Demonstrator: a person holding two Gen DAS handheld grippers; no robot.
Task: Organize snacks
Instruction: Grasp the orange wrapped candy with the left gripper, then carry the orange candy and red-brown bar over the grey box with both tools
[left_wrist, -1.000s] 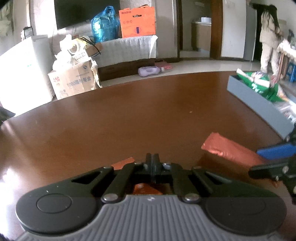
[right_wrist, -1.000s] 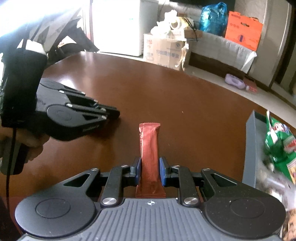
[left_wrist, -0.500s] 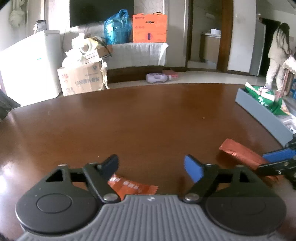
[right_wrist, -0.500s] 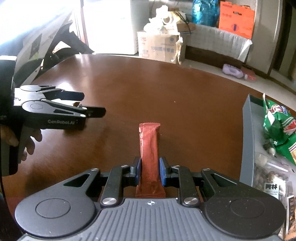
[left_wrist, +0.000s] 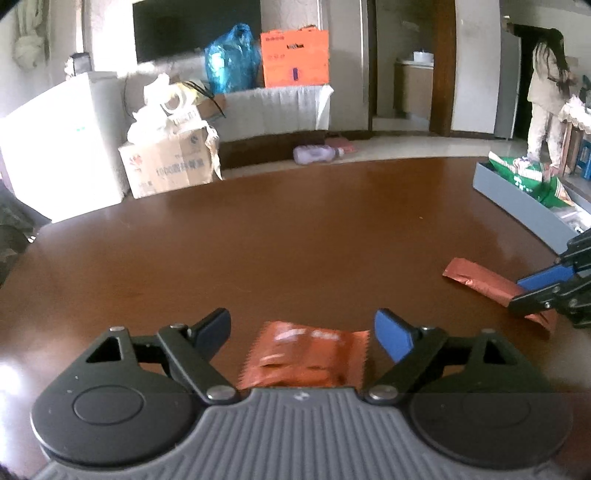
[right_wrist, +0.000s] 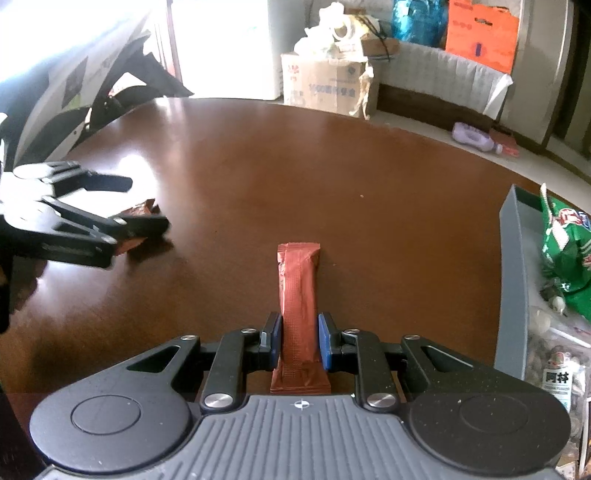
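A: While we look along the left gripper (left_wrist: 302, 334), we see its jaws spread wide, having just been opening, with an orange packet (left_wrist: 306, 360) lying on the table (left_wrist: 295, 236) between them. Neither pad presses on it.

B: Can we read that packet?

A: It carries pale lettering, but blur keeps us from reading it. From the right wrist view we only catch a dark corner of it behind the left gripper's fingers (right_wrist: 144, 225).

B: And the right gripper (right_wrist: 297, 341)?

A: Its blue pads pinch a long brown stick (right_wrist: 298, 295) near its lower end. The stick points forward along the table, and we can make out no print on it.

B: Where do the other snacks sit?

A: We see a grey bin (right_wrist: 511, 280) at the table's right edge. A green bag (right_wrist: 565, 254) with white and red marks leans inside it, its lettering too warped for us to read. Below it a clear pouch (right_wrist: 559, 373) of brown pieces bears a white label with two dark Chinese characters.

B: Any writing in the room beyond?

A: We see a cardboard box (left_wrist: 168, 166) on the floor with a red emblem and a printed line beginning with digits, the rest illegible to us. An orange bag (left_wrist: 294, 57) beside a blue bag (left_wrist: 231, 59) has small dark print we cannot read. A person (left_wrist: 546, 96) stands far off on the right.
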